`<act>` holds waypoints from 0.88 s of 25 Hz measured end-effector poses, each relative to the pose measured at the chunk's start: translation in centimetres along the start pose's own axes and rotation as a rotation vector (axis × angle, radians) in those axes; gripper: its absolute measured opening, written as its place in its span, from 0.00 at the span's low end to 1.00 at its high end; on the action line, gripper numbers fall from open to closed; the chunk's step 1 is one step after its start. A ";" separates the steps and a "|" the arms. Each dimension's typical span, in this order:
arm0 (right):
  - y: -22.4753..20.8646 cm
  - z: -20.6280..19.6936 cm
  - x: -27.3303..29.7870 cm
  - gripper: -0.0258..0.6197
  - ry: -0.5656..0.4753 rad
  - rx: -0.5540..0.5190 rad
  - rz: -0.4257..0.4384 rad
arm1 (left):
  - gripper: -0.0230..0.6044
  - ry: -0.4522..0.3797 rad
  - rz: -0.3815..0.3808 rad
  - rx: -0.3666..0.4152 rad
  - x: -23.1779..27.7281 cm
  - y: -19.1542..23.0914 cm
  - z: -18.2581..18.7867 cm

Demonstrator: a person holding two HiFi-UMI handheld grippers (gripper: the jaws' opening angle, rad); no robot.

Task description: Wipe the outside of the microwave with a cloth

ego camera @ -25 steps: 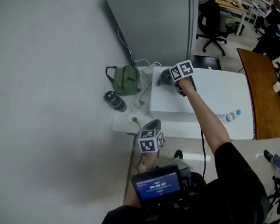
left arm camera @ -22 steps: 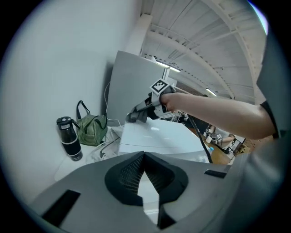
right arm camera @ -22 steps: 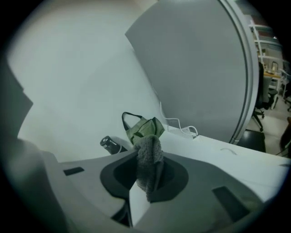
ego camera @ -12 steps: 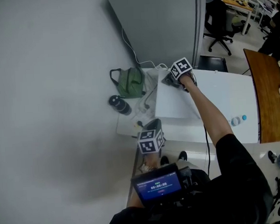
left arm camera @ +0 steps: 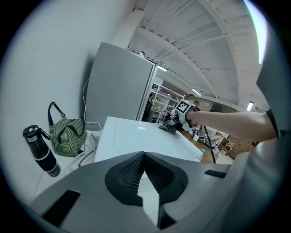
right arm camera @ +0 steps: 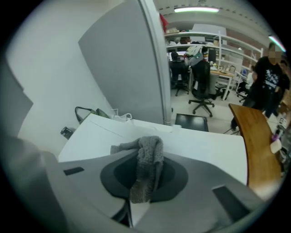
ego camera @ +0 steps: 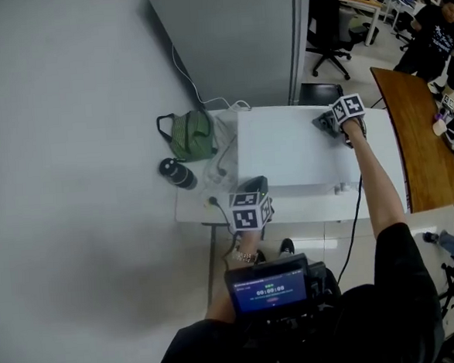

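Note:
The white microwave (ego camera: 287, 153) stands on a white table (ego camera: 194, 206), and I look down on its flat top. My right gripper (ego camera: 330, 121) is at the top's far right part, shut on a grey cloth (ego camera: 322, 120) that rests on the surface. In the right gripper view the cloth (right arm camera: 148, 157) hangs bunched between the jaws over the microwave top (right arm camera: 204, 150). My left gripper (ego camera: 252, 192) hovers at the microwave's near left edge, shut and holding nothing. In the left gripper view its jaws meet in front of the microwave (left arm camera: 136, 139), with the cloth (left arm camera: 167, 128) far off.
A green striped bag (ego camera: 191, 134), a black bottle (ego camera: 174, 173) and cables (ego camera: 224, 163) lie left of the microwave. A tall grey cabinet (ego camera: 232, 37) stands behind. A wooden table (ego camera: 410, 141) is at the right, with office chairs (ego camera: 326, 22) and people beyond.
My right gripper has slid the cloth across the microwave top from its far left corner to the far right. The left gripper has stayed put.

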State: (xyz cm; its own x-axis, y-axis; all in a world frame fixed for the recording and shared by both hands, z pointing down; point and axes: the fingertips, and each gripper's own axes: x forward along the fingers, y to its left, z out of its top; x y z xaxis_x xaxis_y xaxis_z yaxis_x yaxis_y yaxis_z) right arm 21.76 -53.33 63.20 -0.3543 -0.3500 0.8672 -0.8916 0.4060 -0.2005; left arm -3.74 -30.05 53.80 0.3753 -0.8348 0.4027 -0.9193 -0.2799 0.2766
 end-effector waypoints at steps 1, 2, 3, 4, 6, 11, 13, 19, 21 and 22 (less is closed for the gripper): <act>-1.5 -0.8 -0.8 0.10 0.001 0.014 -0.028 | 0.04 0.002 -0.009 0.001 0.2 -0.2 -0.1; -2.6 -1.4 -1.4 0.10 0.003 0.023 -0.052 | 0.04 0.003 -0.016 0.000 0.3 -0.3 -0.1; -3.1 -1.8 -1.8 0.10 0.005 0.028 -0.070 | 0.04 0.004 -0.020 0.000 0.4 -0.4 0.0; -3.3 -2.0 -2.2 0.10 0.004 0.031 -0.085 | 0.04 0.005 -0.022 -0.001 0.4 -0.3 0.0; -1.9 -2.0 -2.7 0.10 -0.015 0.025 -0.091 | 0.04 0.005 -0.022 -0.002 0.3 -0.2 0.2; 13.1 1.4 -1.3 0.10 -0.139 -0.130 0.119 | 0.04 -0.006 0.002 -0.007 -0.1 0.9 0.4; 20.9 1.8 0.3 0.10 -0.133 -0.207 0.227 | 0.04 -0.006 0.018 -0.004 -0.6 1.6 0.3; 35.0 -0.1 4.6 0.10 0.006 -0.345 0.373 | 0.04 -0.010 0.091 -0.011 -3.0 4.2 -0.1; 35.7 -0.7 6.0 0.10 0.052 -0.373 0.346 | 0.04 -0.010 0.112 -0.019 -3.8 5.1 -0.2; 35.4 -1.0 6.5 0.10 0.069 -0.385 0.327 | 0.04 -0.010 0.119 -0.023 -4.0 5.4 -0.3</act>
State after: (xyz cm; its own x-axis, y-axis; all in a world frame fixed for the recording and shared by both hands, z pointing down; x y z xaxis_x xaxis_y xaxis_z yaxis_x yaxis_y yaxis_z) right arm -11.83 -40.34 62.21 -0.5667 -0.1015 0.8176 -0.5641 0.7711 -0.2953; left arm -10.15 -28.07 53.89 0.2624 -0.8662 0.4253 -0.9544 -0.1678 0.2470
